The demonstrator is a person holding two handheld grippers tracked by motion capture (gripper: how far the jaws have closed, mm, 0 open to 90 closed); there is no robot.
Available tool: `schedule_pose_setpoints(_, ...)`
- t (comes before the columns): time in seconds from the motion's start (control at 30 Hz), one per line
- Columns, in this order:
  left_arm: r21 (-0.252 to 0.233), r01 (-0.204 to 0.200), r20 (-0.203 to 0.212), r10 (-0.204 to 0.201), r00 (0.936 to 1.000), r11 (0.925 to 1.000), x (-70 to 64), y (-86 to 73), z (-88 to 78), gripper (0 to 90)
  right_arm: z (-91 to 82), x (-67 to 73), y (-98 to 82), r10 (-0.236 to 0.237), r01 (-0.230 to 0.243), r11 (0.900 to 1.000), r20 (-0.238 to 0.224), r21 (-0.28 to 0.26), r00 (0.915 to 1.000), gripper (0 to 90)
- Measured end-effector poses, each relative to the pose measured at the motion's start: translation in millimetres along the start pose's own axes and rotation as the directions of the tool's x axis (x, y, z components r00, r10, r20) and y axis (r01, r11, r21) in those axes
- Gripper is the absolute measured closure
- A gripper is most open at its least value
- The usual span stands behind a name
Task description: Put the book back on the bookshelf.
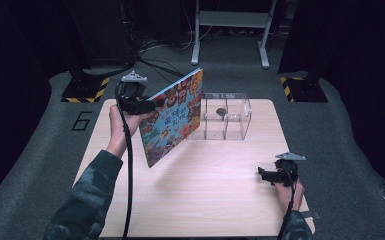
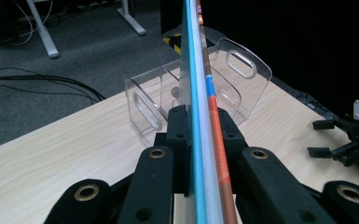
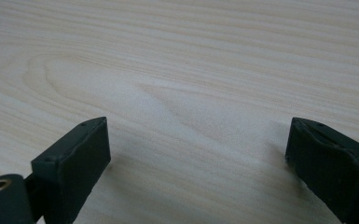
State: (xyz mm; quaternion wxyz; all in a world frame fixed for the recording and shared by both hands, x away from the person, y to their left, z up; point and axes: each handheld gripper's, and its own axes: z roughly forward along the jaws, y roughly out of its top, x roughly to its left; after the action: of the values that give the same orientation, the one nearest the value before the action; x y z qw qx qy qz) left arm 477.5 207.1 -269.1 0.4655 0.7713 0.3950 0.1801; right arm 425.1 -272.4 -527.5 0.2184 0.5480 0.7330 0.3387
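A thin picture book (image 1: 172, 117) with a busy, colourful cover is held up off the table, tilted, its top corner toward the clear rack. My left gripper (image 1: 147, 106) is shut on the book's left edge. In the left gripper view the book's edge (image 2: 200, 93) runs straight up between the two black jaws, which press on it from both sides. My right gripper (image 1: 264, 175) rests low over the table's right side, open, with bare wood (image 3: 196, 116) between its jaws. The right gripper (image 2: 324, 138) also appears far off in the left gripper view.
A clear acrylic rack (image 1: 225, 116) with upright dividers stands at the back middle of the wooden table (image 1: 215, 200), just right of the book. A small dark object (image 1: 220, 112) lies inside it. Cables and a white stand (image 1: 230, 25) are on the floor beyond.
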Motion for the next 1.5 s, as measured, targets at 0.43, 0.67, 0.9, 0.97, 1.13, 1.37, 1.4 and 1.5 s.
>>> schedule_pose_setpoints(0.43, -0.038, 0.045, -0.053, -0.047, 0.9975, 0.9983, -7.8, 0.6, 22.0, 80.1, -0.4, -0.5, -0.1, 0.001, -0.001, 1.0, -0.006, -0.003, 1.0, 6.4)
schedule_pose_setpoints(0.67, -0.051, 0.062, -0.084, -0.066, 0.9943, 0.9968, -10.8, -3.0, 32.2, 80.0, -0.4, -0.8, -0.1, 0.001, -0.001, 1.0, -0.007, -0.005, 1.0, 6.5)
schedule_pose_setpoints(0.9, -0.081, 0.078, -0.118, -0.087, 0.9892, 0.9937, -19.1, -6.8, 43.3, 79.9, -0.5, -0.6, -0.1, -0.001, 0.0, 1.0, -0.007, -0.004, 1.0, 6.5)
schedule_pose_setpoints(0.97, -0.085, 0.081, -0.128, -0.091, 0.9877, 0.9931, -20.8, -7.7, 47.1, 79.9, 0.0, 0.0, 0.0, 0.007, -0.007, 1.0, -0.004, -0.008, 1.0, 6.6)
schedule_pose_setpoints(1.13, -0.115, 0.098, -0.148, -0.115, 0.9823, 0.9885, -24.8, -9.9, 53.9, 79.9, -0.6, -0.4, 0.1, 0.006, -0.006, 1.0, -0.009, -0.003, 0.9999, 7.2)
schedule_pose_setpoints(1.37, -0.131, 0.096, -0.165, -0.117, 0.9792, 0.9867, -27.0, -11.7, 63.5, 79.8, -0.7, -0.9, -0.1, -0.005, 0.005, 1.0, -0.01, -0.001, 0.9999, 7.4)
schedule_pose_setpoints(1.4, -0.136, 0.1, -0.168, -0.123, 0.978, 0.9856, -27.0, -12.3, 65.3, 79.8, -0.3, -0.2, -0.1, 0.007, -0.007, 1.0, -0.01, -0.011, 0.9999, 7.4)
schedule_pose_setpoints(1.5, -0.144, 0.098, -0.167, -0.122, 0.9783, 0.9847, -26.6, -13.1, 70.6, 79.8, 0.0, 0.0, -0.3, 0.01, -0.01, 1.0, -0.011, -0.019, 0.9999, 7.4)
